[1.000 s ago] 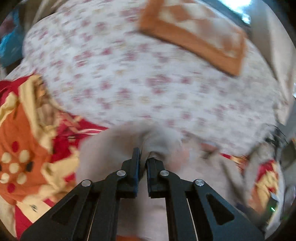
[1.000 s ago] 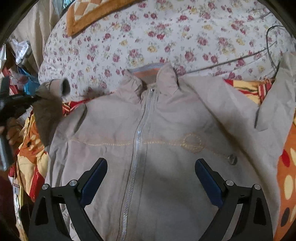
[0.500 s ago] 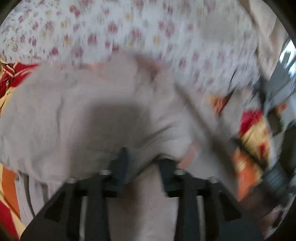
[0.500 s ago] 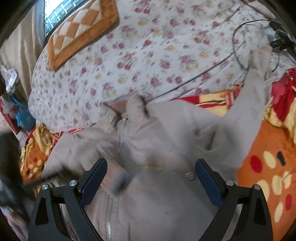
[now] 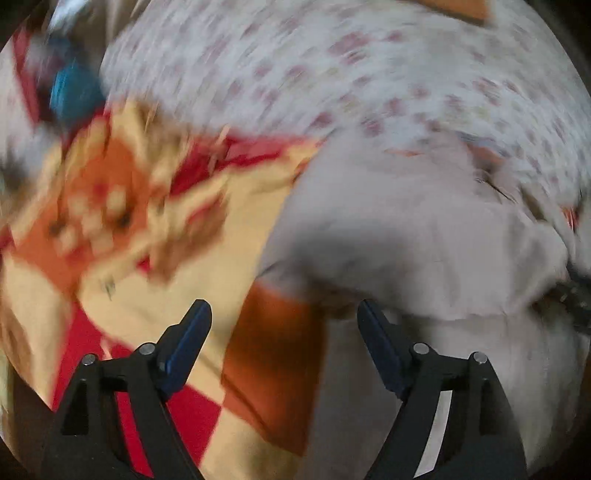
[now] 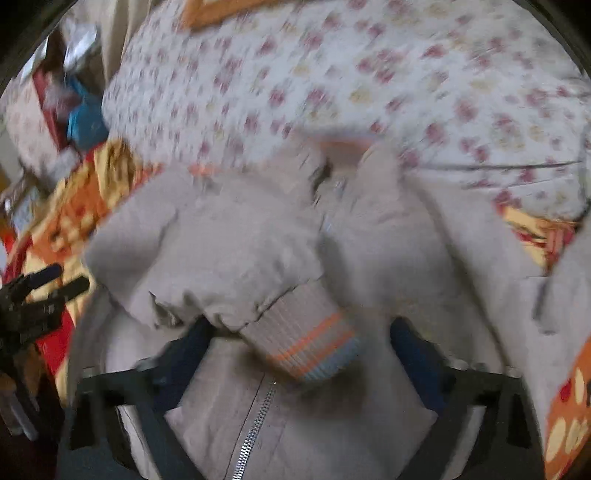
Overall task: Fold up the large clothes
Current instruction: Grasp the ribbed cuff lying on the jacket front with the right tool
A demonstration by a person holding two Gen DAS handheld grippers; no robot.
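A beige zip-up jacket [image 6: 369,258] lies face up on the bed, collar toward the floral sheet. Its left sleeve [image 6: 221,258] is folded across the chest, and the striped ribbed cuff [image 6: 314,339] rests over the zipper [image 6: 255,428]. My right gripper [image 6: 299,350] is open and empty, hovering just above that cuff. My left gripper [image 5: 284,332] is open and empty, at the jacket's left edge [image 5: 406,240] over the blanket. It also shows at the left of the right wrist view [image 6: 44,291]. Both views are blurred.
A red, orange and yellow patterned blanket [image 5: 147,240] lies under the jacket. A white floral sheet [image 6: 332,74] covers the bed beyond. An orange checked cushion [image 6: 221,11] sits at the far edge. Blue clutter [image 6: 85,122] lies off the bed's left side.
My left gripper carried the sleeve across the jacket's chest, opened, let it go and pulled back to the left. My right gripper stayed open and shifted over the cuff.
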